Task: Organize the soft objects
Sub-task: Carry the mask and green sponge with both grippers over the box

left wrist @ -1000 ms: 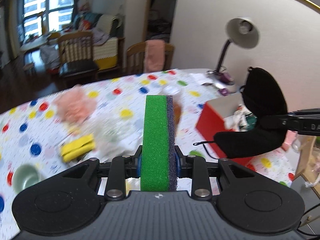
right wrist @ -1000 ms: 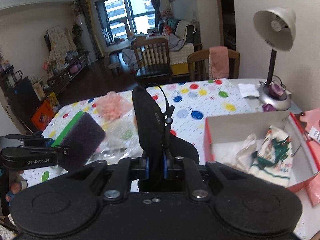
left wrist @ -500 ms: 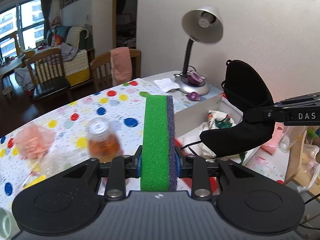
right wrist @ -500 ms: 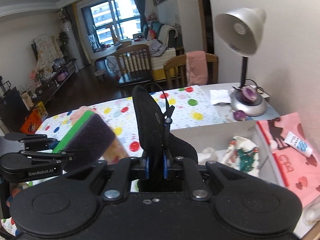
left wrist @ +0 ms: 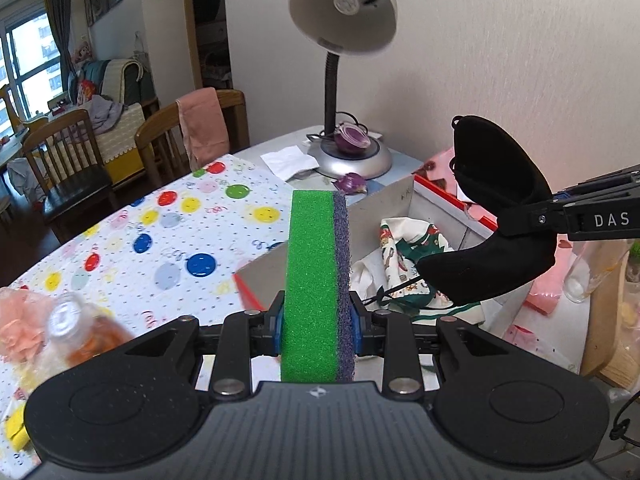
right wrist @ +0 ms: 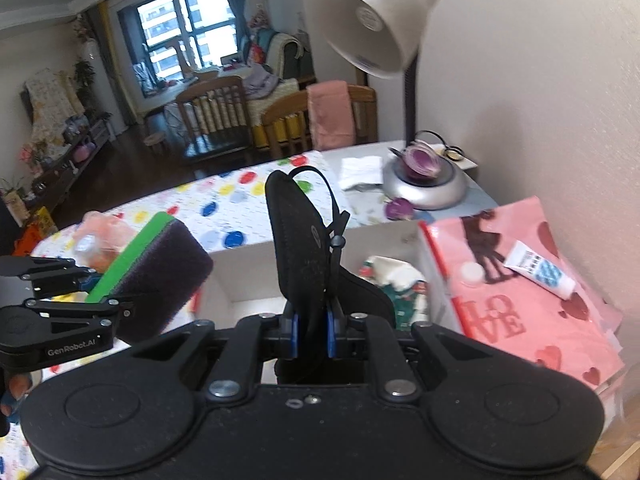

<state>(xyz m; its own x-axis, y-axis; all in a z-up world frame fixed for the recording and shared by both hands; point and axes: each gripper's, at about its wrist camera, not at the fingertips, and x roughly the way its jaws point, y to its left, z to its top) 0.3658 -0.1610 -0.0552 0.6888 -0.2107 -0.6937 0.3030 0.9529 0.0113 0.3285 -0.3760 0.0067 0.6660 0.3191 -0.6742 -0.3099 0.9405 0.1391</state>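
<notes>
Sponge (left wrist: 316,280) clamped upright between left fingers (left wrist: 277,320); right fingers (right wrist: 291,334) pinch black pouch (right wrist: 304,248).

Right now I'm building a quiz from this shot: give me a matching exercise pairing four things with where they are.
Things:
1. green sponge
2. black eye mask
3. patterned cloth
4. white tube

Places:
a. inside the box
b. in the left tool
c. on the pink bag
d. in the right tool

Pairs: 1-b, 2-d, 3-a, 4-c
</notes>
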